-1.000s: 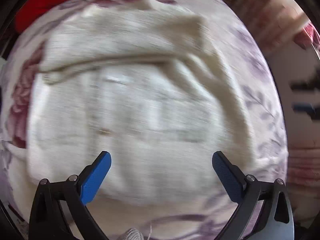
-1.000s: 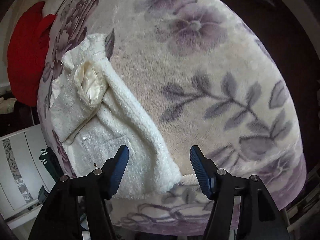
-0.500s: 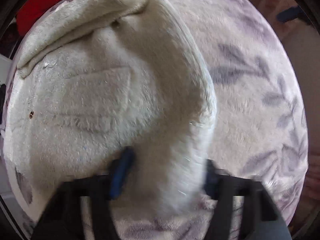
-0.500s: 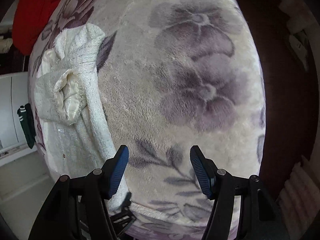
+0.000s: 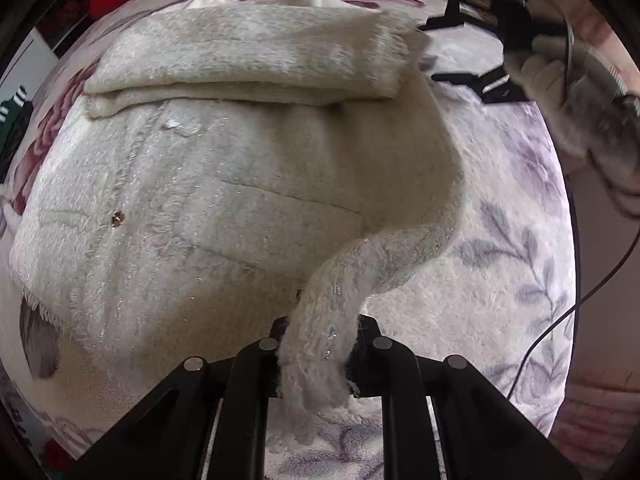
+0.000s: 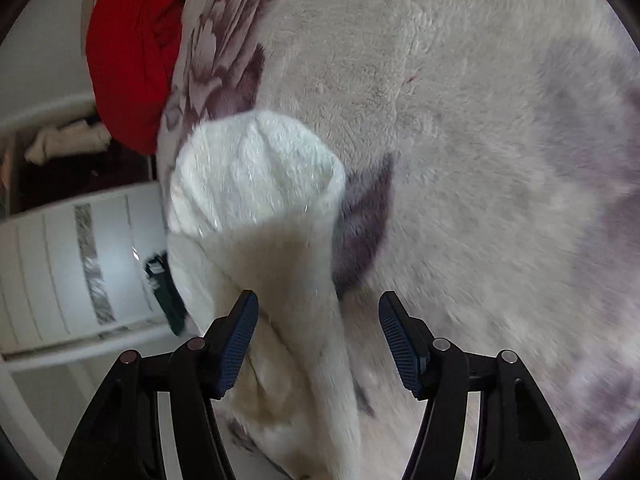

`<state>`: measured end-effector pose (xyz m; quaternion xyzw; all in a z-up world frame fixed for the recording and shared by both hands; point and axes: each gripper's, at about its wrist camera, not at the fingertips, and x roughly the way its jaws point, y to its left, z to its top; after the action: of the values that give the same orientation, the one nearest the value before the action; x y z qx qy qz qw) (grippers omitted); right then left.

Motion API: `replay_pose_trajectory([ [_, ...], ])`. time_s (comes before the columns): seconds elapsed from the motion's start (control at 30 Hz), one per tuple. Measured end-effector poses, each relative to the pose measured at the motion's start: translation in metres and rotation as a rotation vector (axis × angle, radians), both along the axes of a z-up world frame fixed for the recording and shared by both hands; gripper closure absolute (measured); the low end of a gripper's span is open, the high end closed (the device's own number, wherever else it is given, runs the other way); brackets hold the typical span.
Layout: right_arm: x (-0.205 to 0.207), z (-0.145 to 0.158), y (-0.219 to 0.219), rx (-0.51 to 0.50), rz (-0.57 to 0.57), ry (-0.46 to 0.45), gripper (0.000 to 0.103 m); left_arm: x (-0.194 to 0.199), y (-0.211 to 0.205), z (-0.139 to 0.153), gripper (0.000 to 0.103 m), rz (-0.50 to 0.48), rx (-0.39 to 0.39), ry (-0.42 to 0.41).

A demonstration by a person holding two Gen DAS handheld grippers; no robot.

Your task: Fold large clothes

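Observation:
A fluffy cream-white jacket [image 5: 208, 184] lies on a floral plush blanket [image 5: 500, 300], one sleeve folded across its top. My left gripper [image 5: 320, 344] is shut on the jacket's near right corner, which rises as a pinched strip between the jaws. My right gripper [image 6: 318, 344] is open, its blue pads [image 6: 236, 336] either side of a raised fold of the jacket [image 6: 256, 184] without closing on it. In the left wrist view the right gripper [image 5: 476, 52] hovers at the jacket's far right corner.
A red cloth [image 6: 132, 52] lies at the blanket's far edge. White furniture [image 6: 72, 264] stands left of the bed, with a dark green item [image 6: 168, 296] beside it. A black cable [image 5: 560, 320] hangs at the right.
My left gripper closed on the jacket's near right corner and lifted it. My right gripper moved across the blanket to the jacket's far corner, staying open.

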<state>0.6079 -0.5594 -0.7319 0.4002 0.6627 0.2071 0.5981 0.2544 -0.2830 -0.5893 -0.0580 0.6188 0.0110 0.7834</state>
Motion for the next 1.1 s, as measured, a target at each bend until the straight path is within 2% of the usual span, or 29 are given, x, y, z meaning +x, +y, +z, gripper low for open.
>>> replay_pose_trajectory([
  [0.1,-0.009,-0.029,0.009,0.152,-0.094,0.048,0.039,0.002,-0.001,0.004,0.091,0.012,-0.016,0.005],
  [0.2,-0.018,-0.037,0.019,0.213,-0.159,0.043,0.088,0.004,0.011,0.014,0.092,0.021,-0.034,-0.002],
  [0.3,-0.025,-0.026,0.024,0.184,-0.206,0.035,0.089,0.001,0.028,0.032,0.092,0.028,-0.053,-0.032],
  [0.43,-0.022,0.011,0.033,0.136,-0.204,0.014,0.09,-0.002,0.058,0.058,0.092,0.067,-0.095,-0.073],
  [0.63,-0.011,0.068,0.062,0.156,-0.216,0.008,0.09,0.0,0.121,0.095,0.092,0.165,-0.064,-0.156],
  [0.77,-0.012,0.096,0.091,0.142,-0.264,0.0,0.09,0.006,0.159,0.098,0.092,0.225,-0.044,-0.184],
  [0.87,-0.009,0.114,0.12,0.115,-0.258,-0.012,0.09,0.009,0.194,0.096,0.092,0.266,-0.037,-0.187],
  [1.1,0.018,0.149,0.214,-0.03,-0.146,-0.044,0.09,0.005,0.259,0.085,0.092,0.349,-0.101,-0.183],
])
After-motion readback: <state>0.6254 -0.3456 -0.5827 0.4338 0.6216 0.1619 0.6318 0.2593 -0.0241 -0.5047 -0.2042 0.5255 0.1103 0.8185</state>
